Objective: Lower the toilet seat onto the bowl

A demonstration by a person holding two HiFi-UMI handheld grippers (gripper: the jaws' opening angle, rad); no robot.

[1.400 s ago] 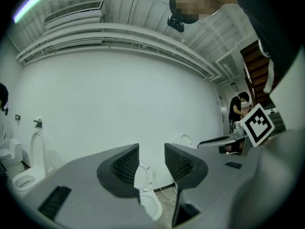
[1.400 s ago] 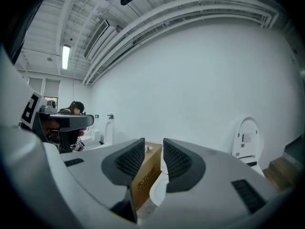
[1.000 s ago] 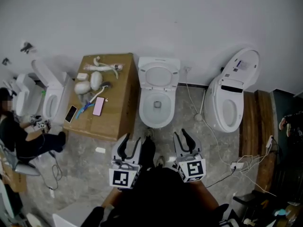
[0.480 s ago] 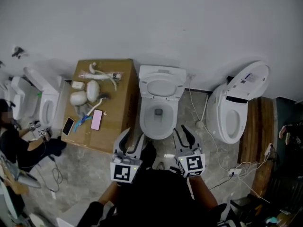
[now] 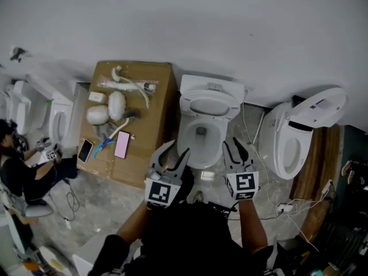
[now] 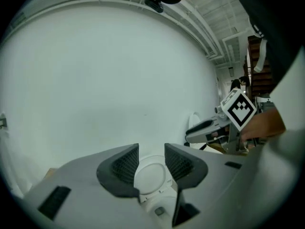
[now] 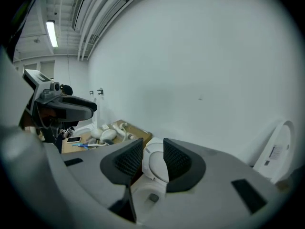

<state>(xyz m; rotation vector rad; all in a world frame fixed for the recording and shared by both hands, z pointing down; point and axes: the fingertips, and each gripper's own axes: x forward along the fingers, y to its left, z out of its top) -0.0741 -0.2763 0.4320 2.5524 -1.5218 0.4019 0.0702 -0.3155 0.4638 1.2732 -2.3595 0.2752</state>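
The white ceramic toilet (image 5: pixel 202 148) stands against the white wall (image 5: pixel 184 22), in the middle of the head view. Its white oval toilet seat (image 5: pixel 210 105) is raised and leans back against the tank, so the bowl below it is uncovered. The seat is not yet on the bowl.

The left hand-held gripper (image 5: pixel 175 154) hovers in front of the bowl, a little to its left side, and touches nothing. In the left gripper view its two dark jaws are spread, and between them there is only air; the raised seat (image 6: pixel 150 175) shows far behind the gap. The right hand-held gripper (image 5: pixel 233 148) hovers beside the right edge of the bowl, apart from it. Its jaws are opening and they hold nothing; the seat (image 7: pixel 157 168) also shows well behind them.

To the left of the toilet, just beside it, there is a brown cardboard box (image 5: pixel 152 125) with white plastic parts, a pink phone (image 5: pixel 121 145) and a black phone (image 5: pixel 85 150) lying on top. A second white toilet (image 5: pixel 290 148) with its lid raised stands to the right. A person (image 5: pixel 20 174) in dark clothes sits on the floor at the far left.
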